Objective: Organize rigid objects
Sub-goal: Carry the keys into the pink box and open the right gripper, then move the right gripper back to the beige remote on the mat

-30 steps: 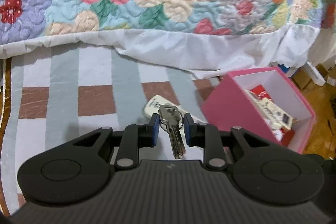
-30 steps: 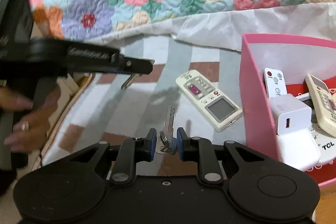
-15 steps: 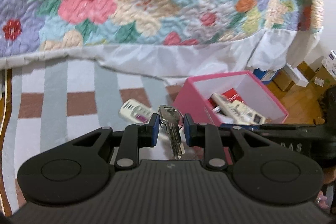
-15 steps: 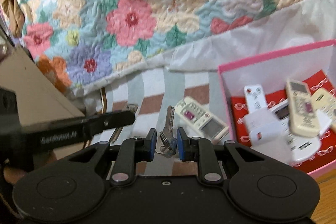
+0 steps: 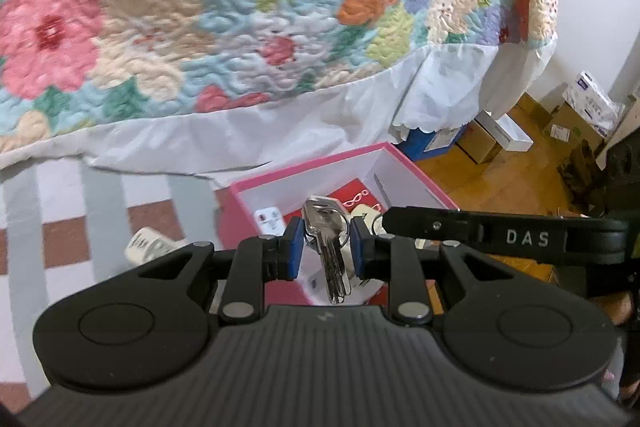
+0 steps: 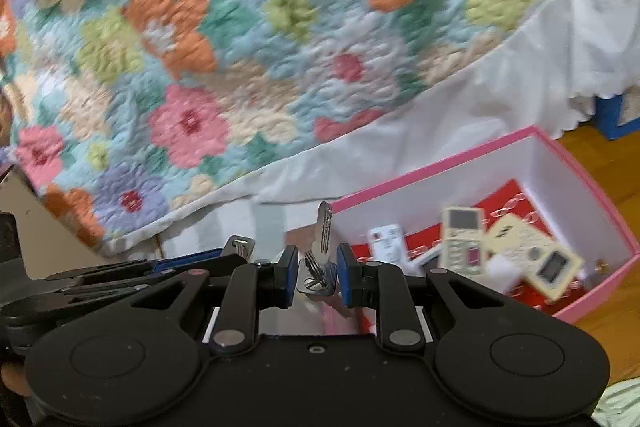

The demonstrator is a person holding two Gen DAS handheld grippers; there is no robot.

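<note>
While each gripper [image 5: 324, 251] [image 6: 317, 274] clamps one key bunch [image 5: 326, 239] [image 6: 320, 259], one pink box [image 6: 440, 171], three remotes inside.

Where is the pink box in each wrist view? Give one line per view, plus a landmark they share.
Left wrist view: pink box at centre, just beyond the left gripper, partly hidden by its keys.
Right wrist view: pink box right of centre, reaching the right edge, with its open top showing.
Shared landmark: floral quilt hanging behind the box.
</note>
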